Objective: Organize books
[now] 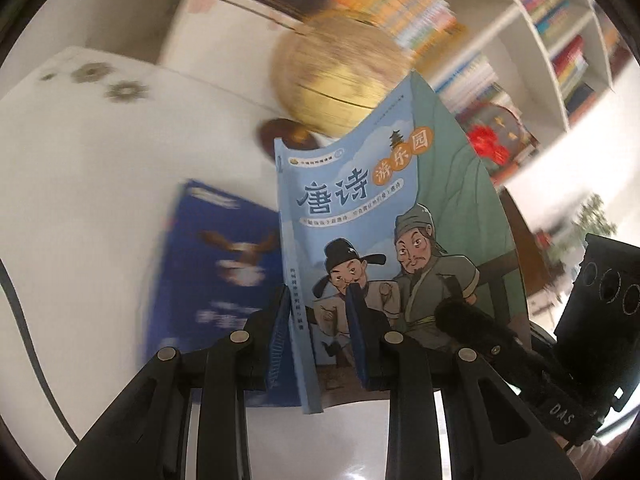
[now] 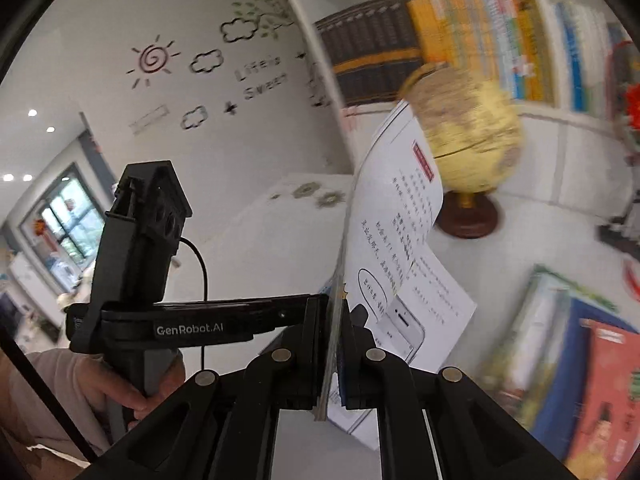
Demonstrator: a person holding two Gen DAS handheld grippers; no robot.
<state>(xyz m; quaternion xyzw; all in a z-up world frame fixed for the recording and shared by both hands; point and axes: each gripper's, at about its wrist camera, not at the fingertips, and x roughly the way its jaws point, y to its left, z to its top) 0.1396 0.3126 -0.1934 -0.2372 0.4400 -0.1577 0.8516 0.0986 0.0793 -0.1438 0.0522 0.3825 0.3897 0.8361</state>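
A light-blue paperback [image 1: 384, 216] is held off the white table [image 1: 100, 200] by both tongs at once. The left gripper [image 1: 318, 312] is closed narrowly on the book near its spine, one blue pad behind the spine and the other on the front cover over the cartoon figures. In the right wrist view the right gripper [image 2: 334, 320] is clamped almost fully shut on a thin edge of the same book, whose white printed back cover [image 2: 404, 240] curves up and away from the jaws; the other gripper's body crosses that picture from the left, gripped by a hand [image 2: 120, 392]. So the book has been picked up but not yet put away — it hangs in front of a globe [image 1: 340, 68] that stands on the table, with the white bookshelf [image 1: 516, 20] behind it already lined with upright books. More remains on the table: a dark-blue book [image 1: 216, 280] with an eagle on its cover lies flat just left of the held one, and the right wrist view shows a loose pile of books [image 2: 580, 380] at the lower right, blurred, at least three of them. Judged from this, the task is at an early or middle stage: one book in hand and several to be collected and placed. Which shelf slot is meant cannot be told.
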